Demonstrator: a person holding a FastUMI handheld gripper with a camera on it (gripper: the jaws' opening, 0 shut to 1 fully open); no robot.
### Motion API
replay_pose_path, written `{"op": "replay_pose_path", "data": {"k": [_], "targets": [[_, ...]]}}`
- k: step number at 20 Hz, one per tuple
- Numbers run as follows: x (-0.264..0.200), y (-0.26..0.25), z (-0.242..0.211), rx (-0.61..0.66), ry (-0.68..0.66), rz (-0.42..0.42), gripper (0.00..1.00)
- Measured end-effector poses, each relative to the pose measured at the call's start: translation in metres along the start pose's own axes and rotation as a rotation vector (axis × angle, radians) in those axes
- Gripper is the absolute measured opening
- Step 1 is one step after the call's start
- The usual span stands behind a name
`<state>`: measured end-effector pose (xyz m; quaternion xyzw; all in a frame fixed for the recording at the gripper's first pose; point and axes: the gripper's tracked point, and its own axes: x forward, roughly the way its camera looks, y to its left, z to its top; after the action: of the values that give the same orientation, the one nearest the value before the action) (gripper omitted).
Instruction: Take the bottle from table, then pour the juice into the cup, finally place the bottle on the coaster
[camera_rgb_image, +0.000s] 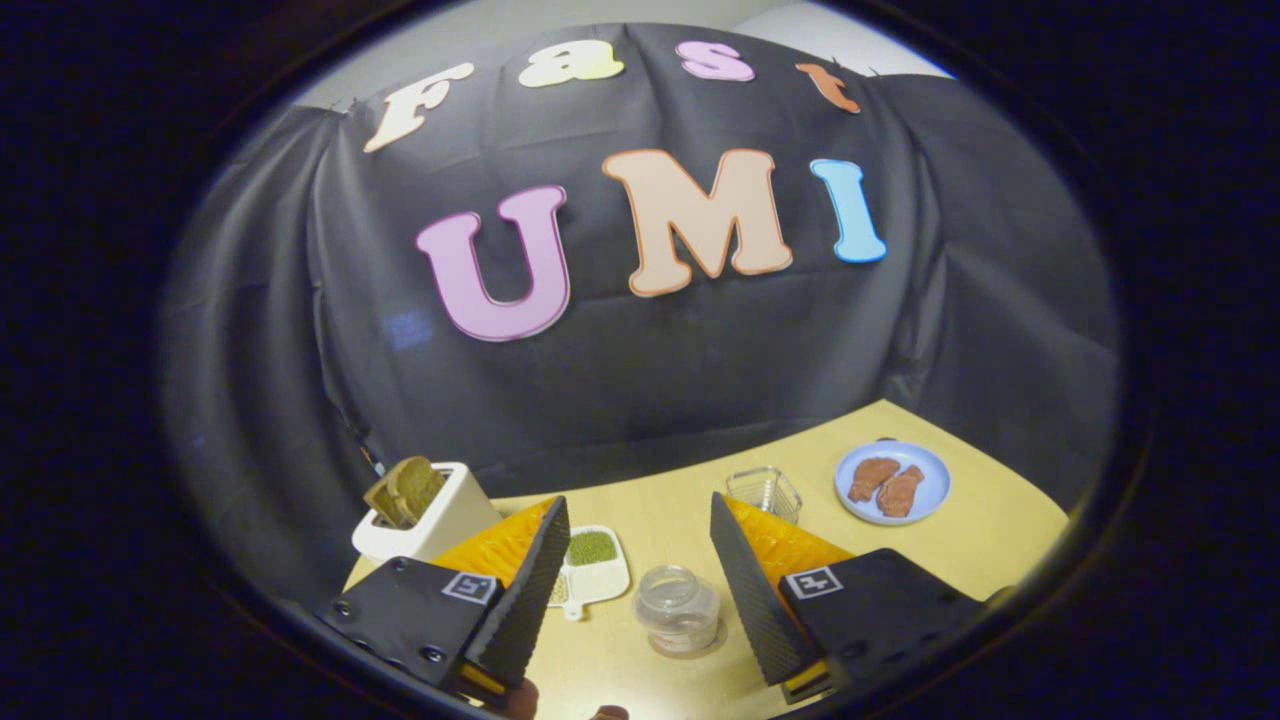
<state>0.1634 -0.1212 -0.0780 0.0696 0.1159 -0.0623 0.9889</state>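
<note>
My gripper (638, 505) hangs open above the wooden table (1000, 530), tilted down towards it. A clear, wide-mouthed bottle (678, 608) stands upright on the table in the gap between my fingers, nearer the right one and touched by neither. A clear, ribbed cup (765, 492) stands beyond the right fingertip. A small white flat dish with a green patch (592, 562) lies by the left finger, partly hidden behind it; I cannot tell whether it is the coaster. No juice shows in the bottle from this angle.
A white toaster (430, 520) with brown bread slices stands beyond the left finger at the table's back left. A blue plate (893, 483) with two brown pieces of food lies to the right of the cup. The black cloth wall rises behind the table.
</note>
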Motion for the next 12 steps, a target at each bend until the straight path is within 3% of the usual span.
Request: {"op": "replay_pose_path", "data": {"k": [12], "targets": [[-0.058,0.011,0.101,-0.087,-0.132,0.063,0.88]]}}
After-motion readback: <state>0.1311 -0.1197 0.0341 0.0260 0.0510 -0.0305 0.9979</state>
